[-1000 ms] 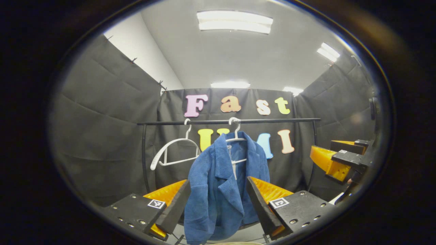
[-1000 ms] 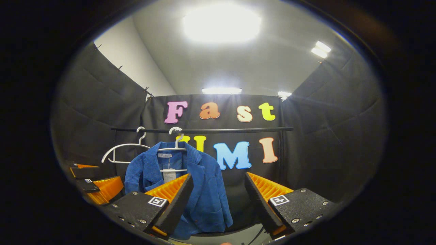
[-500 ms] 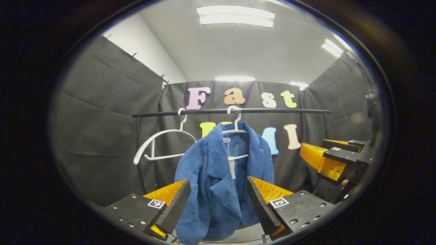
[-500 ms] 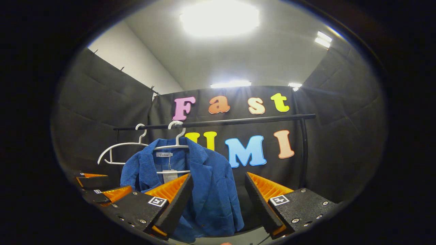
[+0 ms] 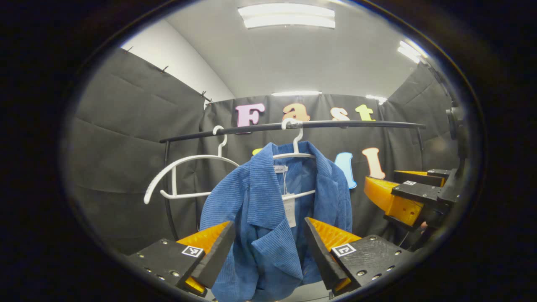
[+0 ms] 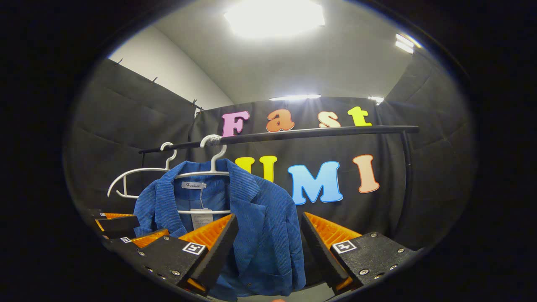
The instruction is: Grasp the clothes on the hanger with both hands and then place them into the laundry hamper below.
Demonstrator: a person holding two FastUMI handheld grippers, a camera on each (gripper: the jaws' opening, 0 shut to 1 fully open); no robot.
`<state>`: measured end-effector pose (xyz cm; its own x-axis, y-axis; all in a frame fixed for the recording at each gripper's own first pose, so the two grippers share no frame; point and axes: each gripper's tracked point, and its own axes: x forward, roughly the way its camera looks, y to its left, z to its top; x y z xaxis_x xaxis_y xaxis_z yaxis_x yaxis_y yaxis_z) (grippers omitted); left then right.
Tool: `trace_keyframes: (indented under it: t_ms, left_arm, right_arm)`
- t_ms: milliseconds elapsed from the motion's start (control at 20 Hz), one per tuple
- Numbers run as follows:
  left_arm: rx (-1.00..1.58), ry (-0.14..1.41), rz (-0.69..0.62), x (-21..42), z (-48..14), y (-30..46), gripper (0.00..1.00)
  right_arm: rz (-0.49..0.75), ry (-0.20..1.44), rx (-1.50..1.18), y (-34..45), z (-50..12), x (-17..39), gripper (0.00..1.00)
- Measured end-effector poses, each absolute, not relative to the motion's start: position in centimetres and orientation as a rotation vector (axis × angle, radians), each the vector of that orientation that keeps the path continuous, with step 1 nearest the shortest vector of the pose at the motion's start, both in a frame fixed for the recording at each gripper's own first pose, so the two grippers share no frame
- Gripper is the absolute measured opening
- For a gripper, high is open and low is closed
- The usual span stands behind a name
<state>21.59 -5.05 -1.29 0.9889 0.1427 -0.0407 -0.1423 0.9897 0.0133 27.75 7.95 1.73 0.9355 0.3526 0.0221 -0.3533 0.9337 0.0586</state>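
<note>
Blue jacket [image 5: 268, 218] on one of two white hangers [image 5: 293, 159]; both claws [image 5: 268, 251] gape wide, empty.

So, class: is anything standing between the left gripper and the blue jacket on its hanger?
Nothing visible does. In the left gripper view the open left gripper looks straight at the blue jacket, which shows between its fingers. The empty white hanger hangs off to one side, and the right gripper is off to the other.

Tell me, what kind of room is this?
Probably a small booth set up like a clothes corner: black cloth walls, a black clothes rail across the back, and a blue jacket on a white hanger.
</note>
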Motion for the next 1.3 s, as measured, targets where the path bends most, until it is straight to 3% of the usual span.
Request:
trace_keyframes:
  t_ms: [800,1100,1200,1300]
  left_arm:
    - [0.001,0.114,0.286,26.4,-6.4,-3.0,0.94]
    - [0.013,0.141,0.31,27.6,-7.6,-2.5,0.94]
    - [0.019,0.145,0.309,27.7,-7.8,-2.3,0.93]
    - [0.03,0.149,0.307,27.9,-7.9,-2.1,0.76]
  right_arm:
    - [0.526,0.069,0.121,14.5,-2.3,34.0,0.94]
    - [0.507,0.119,0.069,15.6,-5.5,35.8,0.94]
    - [0.488,0.128,0.045,15.6,-6.4,36.2,0.93]
    - [0.491,0.138,0.047,15.4,-7.0,36.8,0.84]
